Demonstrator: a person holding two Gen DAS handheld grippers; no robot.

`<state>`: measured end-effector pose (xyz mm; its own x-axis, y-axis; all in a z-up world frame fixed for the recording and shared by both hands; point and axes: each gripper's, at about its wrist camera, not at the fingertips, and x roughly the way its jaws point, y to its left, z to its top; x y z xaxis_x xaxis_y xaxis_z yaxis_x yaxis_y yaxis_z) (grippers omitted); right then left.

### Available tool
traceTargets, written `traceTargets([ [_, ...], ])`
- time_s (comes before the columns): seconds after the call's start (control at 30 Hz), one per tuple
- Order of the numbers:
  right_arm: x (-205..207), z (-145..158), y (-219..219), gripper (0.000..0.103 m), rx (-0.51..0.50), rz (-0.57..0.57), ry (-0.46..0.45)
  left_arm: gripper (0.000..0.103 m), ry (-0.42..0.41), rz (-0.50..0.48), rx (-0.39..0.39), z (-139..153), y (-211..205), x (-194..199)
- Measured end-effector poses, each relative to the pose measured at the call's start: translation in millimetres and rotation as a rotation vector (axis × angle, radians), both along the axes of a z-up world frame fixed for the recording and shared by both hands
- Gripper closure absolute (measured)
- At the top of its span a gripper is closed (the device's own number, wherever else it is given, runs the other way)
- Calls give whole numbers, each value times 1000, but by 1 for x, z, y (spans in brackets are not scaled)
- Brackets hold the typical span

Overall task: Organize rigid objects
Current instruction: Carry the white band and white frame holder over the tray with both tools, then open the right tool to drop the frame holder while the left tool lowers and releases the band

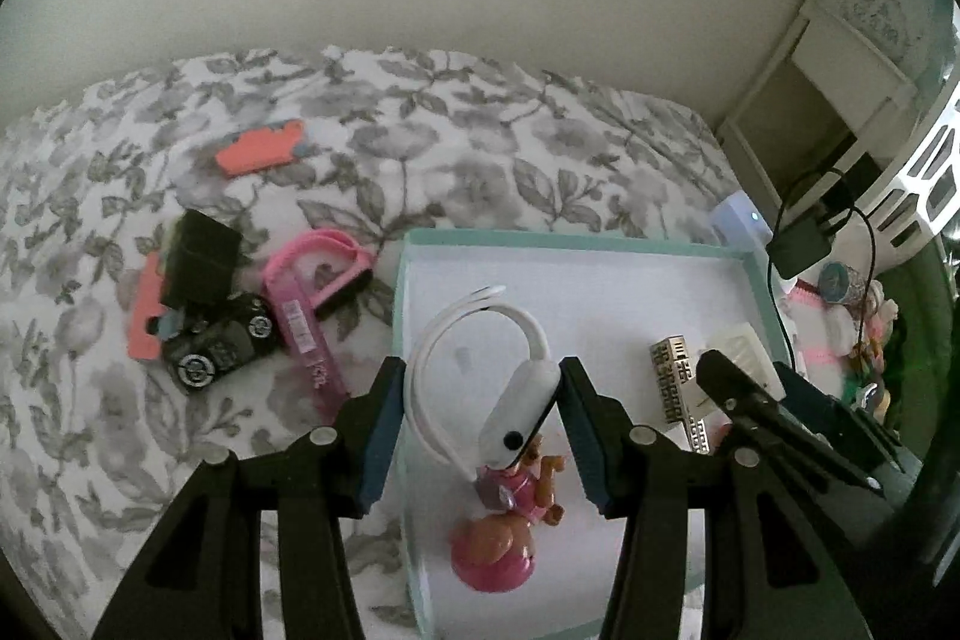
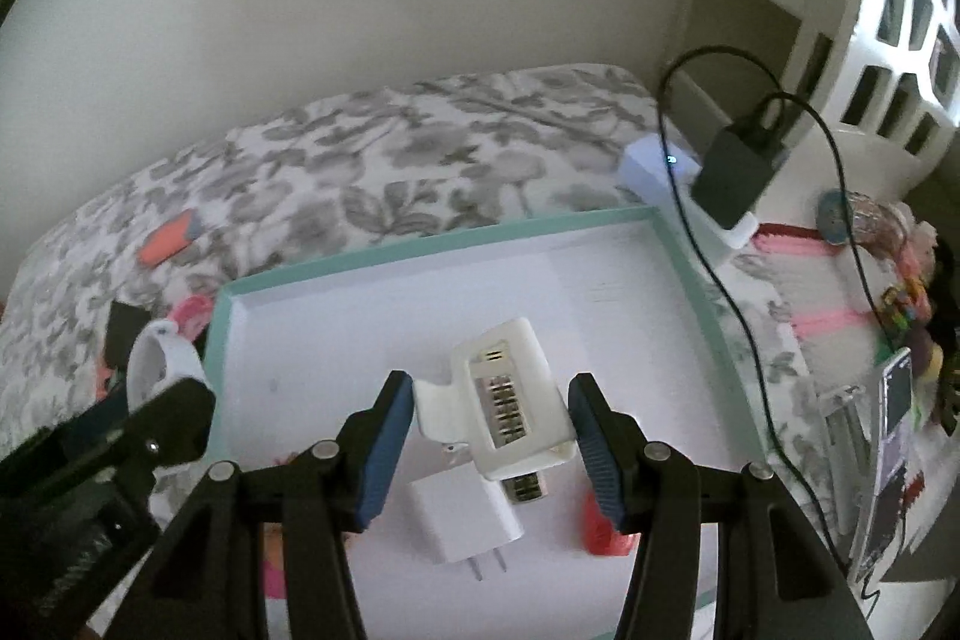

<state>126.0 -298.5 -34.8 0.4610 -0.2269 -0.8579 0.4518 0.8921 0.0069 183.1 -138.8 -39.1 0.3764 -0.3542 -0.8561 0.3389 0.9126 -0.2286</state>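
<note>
Both claws loaded, over the teal-rimmed tray [image 1: 576, 242], low centre of each frame. Left claw [image 1: 477, 436] clamping white earhook gadget [image 1: 519, 409]; right claw [image 2: 492, 451] pinching white clip case [image 2: 516, 400]. Toy car [image 1: 219, 346] waiting on floral bedspread [image 1: 420, 142], mid-left.

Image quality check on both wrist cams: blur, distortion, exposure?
Left wrist view: strong fisheye bending with a dark vignette at the corners; dim, flat light; floral bedspread soft, white looped device in the left gripper fairly sharp. Right wrist view: same barrel distortion; orange piece on the bed smeared; white clip-like piece in the right gripper clearer; the white cutout panel is the brightest area, near blown out.
</note>
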Motion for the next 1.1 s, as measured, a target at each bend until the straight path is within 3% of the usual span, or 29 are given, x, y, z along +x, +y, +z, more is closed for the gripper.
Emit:
traceTargets([
  [0.5,6,-21,-8,46,13,-20,4,50,20,-14,-42,-27,-10,6],
  [1.1,10,-32,-4,47,8,5,33,50,75,-11,-20,-44,-9,9],
])
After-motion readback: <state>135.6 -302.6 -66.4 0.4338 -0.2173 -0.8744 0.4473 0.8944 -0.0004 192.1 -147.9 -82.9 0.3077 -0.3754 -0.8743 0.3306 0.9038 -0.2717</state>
